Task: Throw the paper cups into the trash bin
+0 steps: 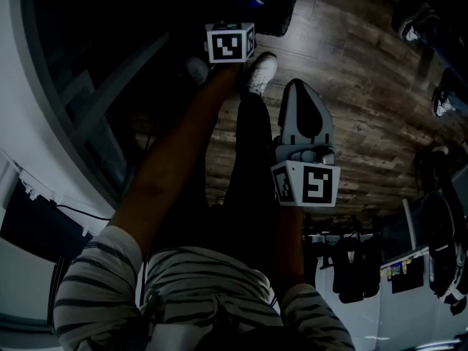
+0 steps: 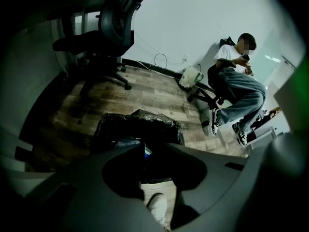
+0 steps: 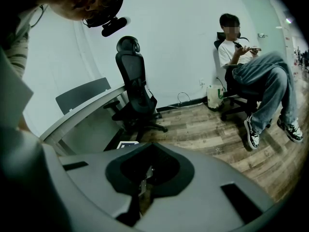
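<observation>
The left gripper [image 2: 155, 146] hung over the black bag-lined trash bin [image 2: 137, 129]. Its jaws stood a little apart with nothing between them; the gap showed only the holder's white shoe [image 2: 158, 208] and the floor. Just under the jaw tips, inside the bag, lay a small blue-and-white object [image 2: 147, 151]. It may have been a paper cup, though it was too dark to be sure. No other cup showed in any view.

By my reading the step was the drop at the bin, or the moment right around it. To do it well, the jaws needed to stay centred over the bin's mouth and open enough that a light cup would fall free and not cling to a pad. The gripper then had to lift straight up, clear of the loose bag rim.

Further right, the right gripper [image 3: 146, 166] was held back near the holder's leg, well apart from the bin. Its jaws were closed to a thin slit and held nothing.

Counted: two grippers, one bin, one possible cup, one black mesh office chair [image 3: 133, 81] beside one grey desk [image 3: 82, 105], and one seated person [image 3: 241, 57] by the wall.
</observation>
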The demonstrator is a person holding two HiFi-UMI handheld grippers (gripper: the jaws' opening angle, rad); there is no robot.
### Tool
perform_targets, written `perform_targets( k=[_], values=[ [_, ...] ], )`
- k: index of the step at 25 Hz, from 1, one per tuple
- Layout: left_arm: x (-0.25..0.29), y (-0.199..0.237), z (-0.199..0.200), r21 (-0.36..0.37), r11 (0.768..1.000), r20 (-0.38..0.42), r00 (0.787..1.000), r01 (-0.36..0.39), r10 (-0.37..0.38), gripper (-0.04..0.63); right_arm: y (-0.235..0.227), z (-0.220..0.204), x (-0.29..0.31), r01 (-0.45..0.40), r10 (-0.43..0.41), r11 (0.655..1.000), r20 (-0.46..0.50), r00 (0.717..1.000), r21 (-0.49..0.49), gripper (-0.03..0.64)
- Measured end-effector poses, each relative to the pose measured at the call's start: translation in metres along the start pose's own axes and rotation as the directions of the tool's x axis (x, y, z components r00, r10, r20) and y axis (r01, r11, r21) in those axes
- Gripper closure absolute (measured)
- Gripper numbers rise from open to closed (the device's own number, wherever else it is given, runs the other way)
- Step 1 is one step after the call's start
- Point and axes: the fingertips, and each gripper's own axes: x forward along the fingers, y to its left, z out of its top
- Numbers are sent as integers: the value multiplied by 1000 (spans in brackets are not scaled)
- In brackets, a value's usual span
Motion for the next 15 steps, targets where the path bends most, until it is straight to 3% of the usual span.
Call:
perform_targets(
  k=[6,15],
  values=[
    [-28,6,9,27,996,30,996,-80,79,558,6,9,-10,-10,10,1000,4,1000,8,606],
    [-66,-9,32,56,995,87,993,-83,78,571,15,40,-20,-12,13,999,46,999,-36,606]
  ],
)
